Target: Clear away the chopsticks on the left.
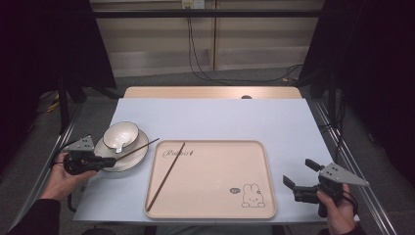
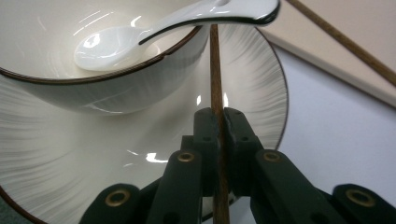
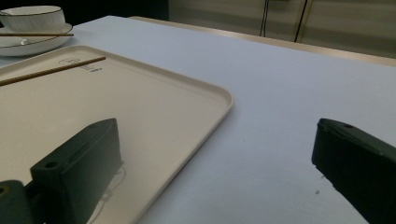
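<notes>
While the high view shows the left gripper clamped on a chopstick across the plate, its mate lies on the tray. Up close, the jaws pinch the stick near one end; thin, stiff and light, it may pivot. Beside the tray, the right gripper gapes empty.

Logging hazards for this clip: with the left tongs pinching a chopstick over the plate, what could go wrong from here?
1. The left tongs grip the chopstick near one end, so it could pivot or slip.
2. The chopstick passes just under the spoon handle overhanging the bowl; lifting may knock it.
3. Swinging toward the tray could strike the second chopstick lying there.
</notes>
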Demonstrator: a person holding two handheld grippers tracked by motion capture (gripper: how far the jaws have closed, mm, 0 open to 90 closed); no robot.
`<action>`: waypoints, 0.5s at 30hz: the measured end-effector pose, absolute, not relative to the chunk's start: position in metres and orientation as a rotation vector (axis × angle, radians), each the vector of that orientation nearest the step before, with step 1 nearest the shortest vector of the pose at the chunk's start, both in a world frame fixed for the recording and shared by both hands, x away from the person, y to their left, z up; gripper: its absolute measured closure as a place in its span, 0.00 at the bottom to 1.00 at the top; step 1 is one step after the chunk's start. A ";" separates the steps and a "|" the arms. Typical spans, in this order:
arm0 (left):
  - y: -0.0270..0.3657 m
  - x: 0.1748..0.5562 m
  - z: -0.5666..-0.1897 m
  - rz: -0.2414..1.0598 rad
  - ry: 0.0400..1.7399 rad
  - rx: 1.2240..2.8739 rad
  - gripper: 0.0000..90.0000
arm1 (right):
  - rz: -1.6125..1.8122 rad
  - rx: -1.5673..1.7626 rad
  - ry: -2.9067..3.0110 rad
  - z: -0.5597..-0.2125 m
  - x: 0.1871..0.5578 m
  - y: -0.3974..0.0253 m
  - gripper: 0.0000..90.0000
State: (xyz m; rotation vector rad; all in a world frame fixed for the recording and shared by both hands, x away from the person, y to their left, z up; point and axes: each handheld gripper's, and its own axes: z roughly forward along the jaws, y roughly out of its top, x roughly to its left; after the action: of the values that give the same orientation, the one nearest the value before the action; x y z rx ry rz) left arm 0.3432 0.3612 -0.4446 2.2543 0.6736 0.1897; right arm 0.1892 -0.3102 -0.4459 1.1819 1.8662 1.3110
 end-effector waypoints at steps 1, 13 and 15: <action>0.360 0.342 -0.443 0.184 0.683 2.258 0.94 | 1.310 1.181 1.866 -0.446 0.189 -0.310 0.01; 0.342 0.325 -0.438 0.089 0.723 2.163 0.94 | 1.311 1.178 1.867 -0.446 0.189 -0.310 0.01; 0.340 0.322 -0.438 0.079 0.729 2.152 0.94 | 1.311 1.181 1.866 -0.446 0.189 -0.310 0.01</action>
State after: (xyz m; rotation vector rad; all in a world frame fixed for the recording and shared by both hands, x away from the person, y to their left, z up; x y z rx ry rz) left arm 0.3218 0.3398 -0.4381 2.1522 0.7288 0.0791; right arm 0.1892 -0.3103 -0.4458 1.1812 1.8660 1.3111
